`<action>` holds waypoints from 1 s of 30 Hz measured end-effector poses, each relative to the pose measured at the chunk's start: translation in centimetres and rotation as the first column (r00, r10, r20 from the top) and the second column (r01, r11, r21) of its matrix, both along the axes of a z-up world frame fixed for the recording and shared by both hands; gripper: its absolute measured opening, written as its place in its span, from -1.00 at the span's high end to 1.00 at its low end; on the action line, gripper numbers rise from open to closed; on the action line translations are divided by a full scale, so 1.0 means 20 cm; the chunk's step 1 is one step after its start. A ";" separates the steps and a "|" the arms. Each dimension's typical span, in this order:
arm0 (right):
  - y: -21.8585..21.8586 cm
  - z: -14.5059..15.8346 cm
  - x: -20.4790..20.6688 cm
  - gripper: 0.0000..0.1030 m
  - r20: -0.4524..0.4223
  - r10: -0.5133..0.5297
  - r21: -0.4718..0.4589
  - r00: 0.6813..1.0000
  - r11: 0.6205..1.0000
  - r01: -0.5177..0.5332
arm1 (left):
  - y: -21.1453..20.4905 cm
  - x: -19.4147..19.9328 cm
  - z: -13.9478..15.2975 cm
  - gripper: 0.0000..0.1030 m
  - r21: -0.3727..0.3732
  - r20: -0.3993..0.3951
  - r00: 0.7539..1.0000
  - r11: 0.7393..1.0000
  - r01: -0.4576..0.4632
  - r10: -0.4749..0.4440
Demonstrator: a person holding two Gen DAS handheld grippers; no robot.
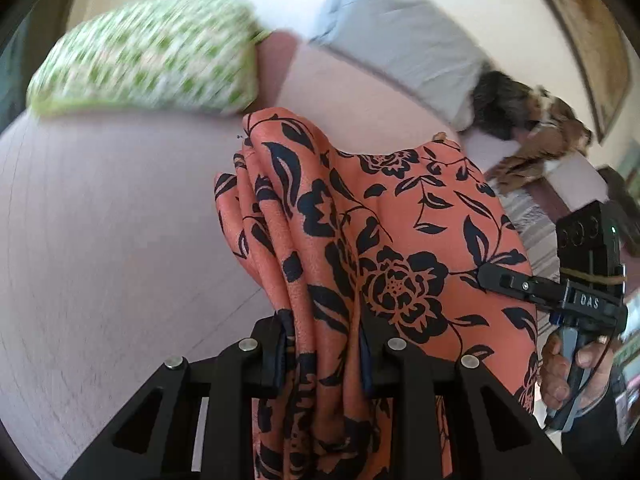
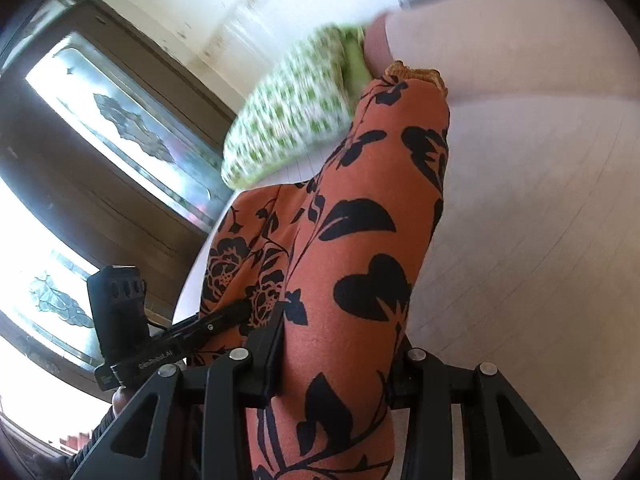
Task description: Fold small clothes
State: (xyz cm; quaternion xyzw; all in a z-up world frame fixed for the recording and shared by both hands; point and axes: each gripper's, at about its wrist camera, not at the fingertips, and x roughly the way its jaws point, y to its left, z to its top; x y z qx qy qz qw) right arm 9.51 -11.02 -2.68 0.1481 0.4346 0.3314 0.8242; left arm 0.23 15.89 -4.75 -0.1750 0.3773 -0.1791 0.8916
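Both my grippers — left gripper (image 1: 324, 354) and right gripper (image 2: 336, 354) — clamp the orange floral garment (image 1: 400, 240); I should lift evenly, keeping the cloth taut.

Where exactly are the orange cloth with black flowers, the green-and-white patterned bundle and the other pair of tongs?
Orange black-flowered cloth (image 1: 400, 240), left wrist view, spread middle.
Green-and-white patterned bundle (image 1: 152, 56), left wrist view, blurred top.
Right tongs (image 1: 490, 276), left wrist view, tip on the cloth.

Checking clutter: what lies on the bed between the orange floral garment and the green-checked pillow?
Nothing: in the left wrist view only bare pale pink sheet separates the orange floral garment from the green-checked pillow.
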 end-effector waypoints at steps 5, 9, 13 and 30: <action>-0.24 0.16 0.00 0.22 0.067 -0.034 0.009 0.997 0.999 0.034 | -0.19 0.03 0.17 0.45 0.040 0.085 0.995 0.998 0.056 -0.059; -0.39 0.11 0.06 0.22 0.063 -0.070 0.008 0.996 0.998 0.070 | -0.29 0.14 0.11 0.44 0.064 0.068 0.994 0.995 0.079 -0.083; -0.50 -0.07 0.19 0.22 0.006 -0.112 0.002 0.994 0.994 0.112 | -0.36 0.26 -0.02 0.44 0.066 0.020 0.995 0.993 0.095 -0.097; -0.64 -0.23 0.08 -0.53 0.097 -0.387 -0.234 0.917 0.887 0.399 | -0.25 0.11 -0.24 -0.46 0.213 -0.011 1.000 0.977 0.004 -0.002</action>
